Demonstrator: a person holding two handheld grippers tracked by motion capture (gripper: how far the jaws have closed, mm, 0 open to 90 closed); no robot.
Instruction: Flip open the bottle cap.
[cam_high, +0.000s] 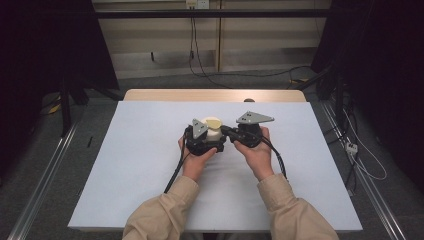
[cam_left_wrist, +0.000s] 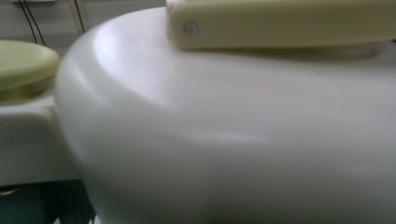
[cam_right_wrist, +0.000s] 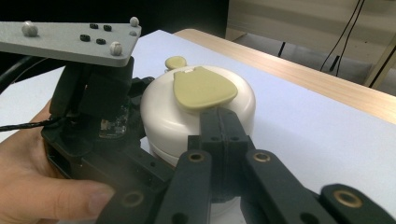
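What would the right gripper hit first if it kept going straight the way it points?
Most likely the white round container with the yellowish flap lid. The right gripper has its jaws shut and aimed at the container's side; whether the tips already touch it is hard to tell.

A squat, round, cream-white container (cam_high: 214, 133) stands upright near the middle of the table's white surface, slightly left of centre. Its body is smooth and domed, with rounded shoulders and a faint seam around its lower part. On top lies a flat, pale yellow-green flap (cam_right_wrist: 203, 88), teardrop in outline, its narrow end fixed at the far edge of the dome. Just beyond that end a small knob (cam_right_wrist: 176, 62) of the same yellow-green colour rises from a ledge that juts from the container's side. The flap lies closed, flat against the dome.
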